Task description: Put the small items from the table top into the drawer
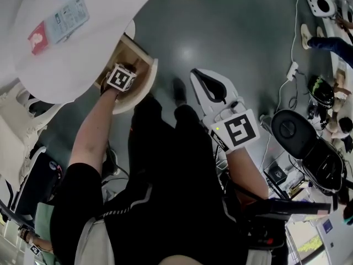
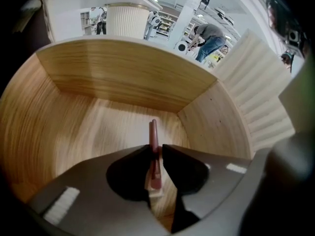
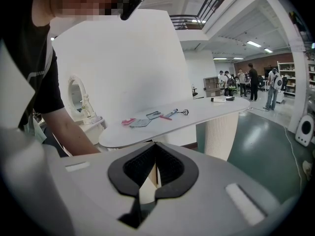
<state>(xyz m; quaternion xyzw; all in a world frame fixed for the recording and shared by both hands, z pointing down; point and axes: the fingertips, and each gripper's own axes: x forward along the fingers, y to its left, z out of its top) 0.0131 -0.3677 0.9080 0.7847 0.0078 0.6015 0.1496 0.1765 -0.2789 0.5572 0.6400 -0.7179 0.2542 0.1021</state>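
Note:
My left gripper [image 2: 155,149] reaches down into the open wooden drawer [image 2: 123,77]; its jaws sit against a thin dark-red stick [image 2: 153,132] that points at the drawer floor. In the head view the left gripper's marker cube [image 1: 121,77] hangs over the drawer [image 1: 144,87], which sticks out from under the white table [image 1: 105,32]. My right gripper [image 3: 155,144] is held away from the table over the floor, shut with nothing in it. Small items [image 3: 147,118] lie on the table top [image 3: 206,113]: flat cards, a red piece [image 1: 37,37] and a pen.
A ribbed white pedestal [image 3: 219,132] carries the table. The floor [image 1: 231,32] is dark green. A black chair [image 1: 300,137], cables and gear stand at the right. People stand far back in the room [image 3: 251,82].

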